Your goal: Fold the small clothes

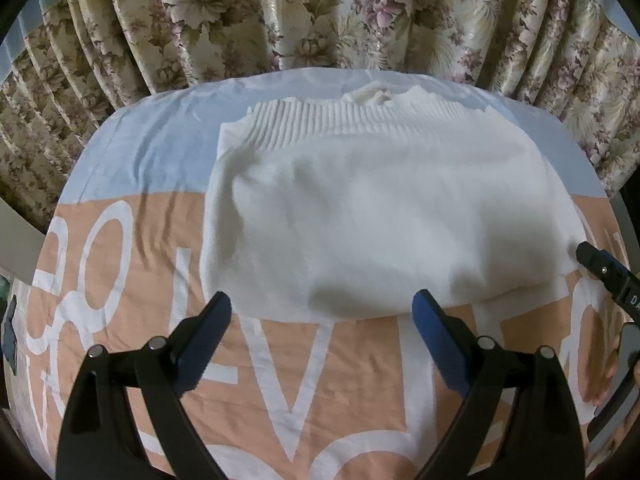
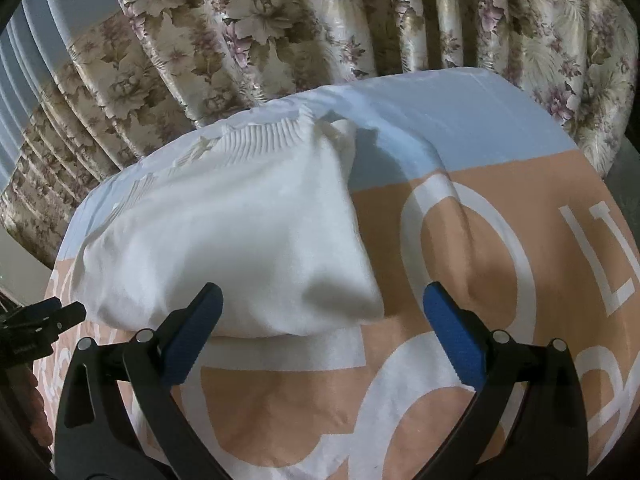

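A white knitted garment (image 1: 372, 216) lies folded on a cloth-covered table, its ribbed hem at the far side. In the left wrist view my left gripper (image 1: 322, 304) stands open just above the garment's near fold edge, nothing between its blue pads. In the right wrist view the same garment (image 2: 232, 248) fills the left half. There my right gripper (image 2: 322, 300) is wide open at the garment's near right corner, and the corner lies between the fingers without being pressed. A tip of the right gripper (image 1: 604, 276) shows at the right edge of the left wrist view.
The table cloth (image 1: 132, 160) is light blue at the back and peach with large white letters in front. A flowered curtain (image 1: 320, 12) hangs close behind the table. The left gripper (image 2: 44, 316) shows at the left edge of the right wrist view.
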Demonstrator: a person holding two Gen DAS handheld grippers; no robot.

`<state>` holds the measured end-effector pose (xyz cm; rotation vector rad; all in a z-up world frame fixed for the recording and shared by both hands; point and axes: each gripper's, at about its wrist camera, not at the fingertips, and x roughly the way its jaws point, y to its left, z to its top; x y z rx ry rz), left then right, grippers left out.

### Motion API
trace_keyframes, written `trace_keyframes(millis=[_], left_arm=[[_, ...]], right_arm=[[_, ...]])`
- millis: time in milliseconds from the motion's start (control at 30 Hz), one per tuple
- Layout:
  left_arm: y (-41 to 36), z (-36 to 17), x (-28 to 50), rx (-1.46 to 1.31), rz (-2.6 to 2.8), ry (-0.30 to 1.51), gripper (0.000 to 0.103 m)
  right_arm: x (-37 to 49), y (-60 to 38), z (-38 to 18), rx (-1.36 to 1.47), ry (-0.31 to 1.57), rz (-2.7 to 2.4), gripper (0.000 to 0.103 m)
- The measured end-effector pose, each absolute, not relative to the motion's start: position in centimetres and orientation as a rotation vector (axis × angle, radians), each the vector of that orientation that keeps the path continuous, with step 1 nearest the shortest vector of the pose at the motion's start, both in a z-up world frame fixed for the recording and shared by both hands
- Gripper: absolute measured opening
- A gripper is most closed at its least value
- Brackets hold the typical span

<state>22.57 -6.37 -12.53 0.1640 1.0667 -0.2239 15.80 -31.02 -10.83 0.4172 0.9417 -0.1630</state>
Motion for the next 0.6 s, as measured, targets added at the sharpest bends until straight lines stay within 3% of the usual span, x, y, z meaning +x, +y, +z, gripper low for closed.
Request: trace_keyframes(millis=[600], left_arm=[[-7.2, -12.1, 22.6, 0.139, -0.279, 1.017, 0.092]], right_arm=[[16.3, -31.4, -9.6, 0.329, 0.921, -0.149, 0.1]])
